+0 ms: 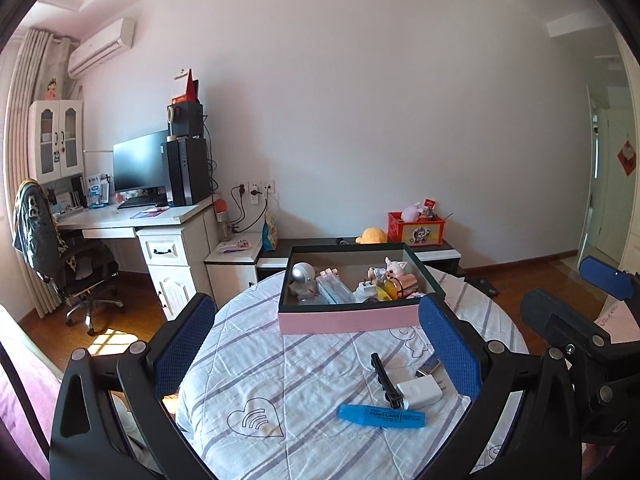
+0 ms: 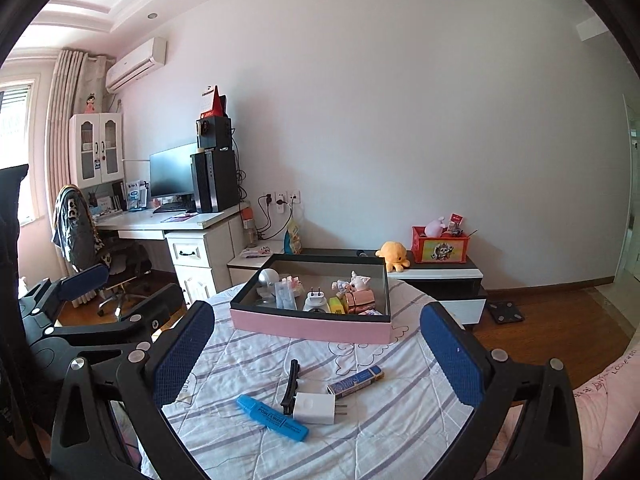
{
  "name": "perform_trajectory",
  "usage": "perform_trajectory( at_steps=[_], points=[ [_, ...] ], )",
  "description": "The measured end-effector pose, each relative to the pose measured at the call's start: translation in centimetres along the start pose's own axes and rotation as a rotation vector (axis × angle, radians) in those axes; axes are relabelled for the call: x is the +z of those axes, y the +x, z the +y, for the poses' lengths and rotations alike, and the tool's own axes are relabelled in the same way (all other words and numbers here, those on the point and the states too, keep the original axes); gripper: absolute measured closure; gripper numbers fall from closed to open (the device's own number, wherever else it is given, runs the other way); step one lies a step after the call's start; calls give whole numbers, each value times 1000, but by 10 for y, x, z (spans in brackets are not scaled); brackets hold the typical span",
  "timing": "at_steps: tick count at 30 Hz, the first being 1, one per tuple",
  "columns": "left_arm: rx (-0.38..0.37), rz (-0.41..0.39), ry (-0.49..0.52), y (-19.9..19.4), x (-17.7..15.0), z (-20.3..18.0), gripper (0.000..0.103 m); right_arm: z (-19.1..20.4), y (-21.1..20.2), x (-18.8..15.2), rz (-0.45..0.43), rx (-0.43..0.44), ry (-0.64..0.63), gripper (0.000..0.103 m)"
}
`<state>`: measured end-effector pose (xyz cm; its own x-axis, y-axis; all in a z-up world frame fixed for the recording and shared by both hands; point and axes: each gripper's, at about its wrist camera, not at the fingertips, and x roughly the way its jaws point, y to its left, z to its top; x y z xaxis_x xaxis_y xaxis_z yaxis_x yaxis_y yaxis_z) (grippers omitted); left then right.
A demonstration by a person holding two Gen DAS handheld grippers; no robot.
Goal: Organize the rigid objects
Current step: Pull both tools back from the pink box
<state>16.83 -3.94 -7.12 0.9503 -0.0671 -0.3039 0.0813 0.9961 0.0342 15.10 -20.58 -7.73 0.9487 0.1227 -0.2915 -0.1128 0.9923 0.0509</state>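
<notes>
A pink-sided open box (image 1: 348,319) (image 2: 312,329) stands at the far side of a round table with a striped cloth (image 1: 280,360) (image 2: 400,420); several small toys and a plug lie inside. On the cloth nearer me lie a blue highlighter (image 1: 382,416) (image 2: 272,418), a white charger (image 1: 420,390) (image 2: 316,408), a black hair clip (image 1: 384,380) (image 2: 290,386) and a small blue packet (image 1: 430,366) (image 2: 356,380). My left gripper (image 1: 317,308) (image 2: 124,292) and right gripper (image 2: 317,310) (image 1: 580,300) hover side by side above the table's near edge, both open and empty.
Behind the table a low dark cabinet (image 2: 440,276) carries a yellow plush (image 2: 394,254) and a red crate (image 2: 440,246). A white desk (image 1: 132,218) with monitor and an office chair (image 1: 80,276) stand at the left. Wooden floor (image 2: 540,320) surrounds the table.
</notes>
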Motion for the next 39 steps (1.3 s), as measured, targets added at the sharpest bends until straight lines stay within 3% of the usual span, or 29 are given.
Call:
perform_trajectory(
  at_steps=[12, 23, 31, 39],
  points=[
    [34, -65, -8, -45, -2, 1, 0, 8, -40, -3, -50, -22, -4, 0],
    [40, -83, -11, -52, -4, -1, 0, 10, -48, -5, -63, -27, -9, 0],
    [22, -44, 4, -39, -11, -5, 0, 4, -41, -9, -33, -26, 3, 0],
    [-19, 82, 28, 7, -32, -26, 0, -22, -9, -32, 55, -53, 40, 0]
  ],
)
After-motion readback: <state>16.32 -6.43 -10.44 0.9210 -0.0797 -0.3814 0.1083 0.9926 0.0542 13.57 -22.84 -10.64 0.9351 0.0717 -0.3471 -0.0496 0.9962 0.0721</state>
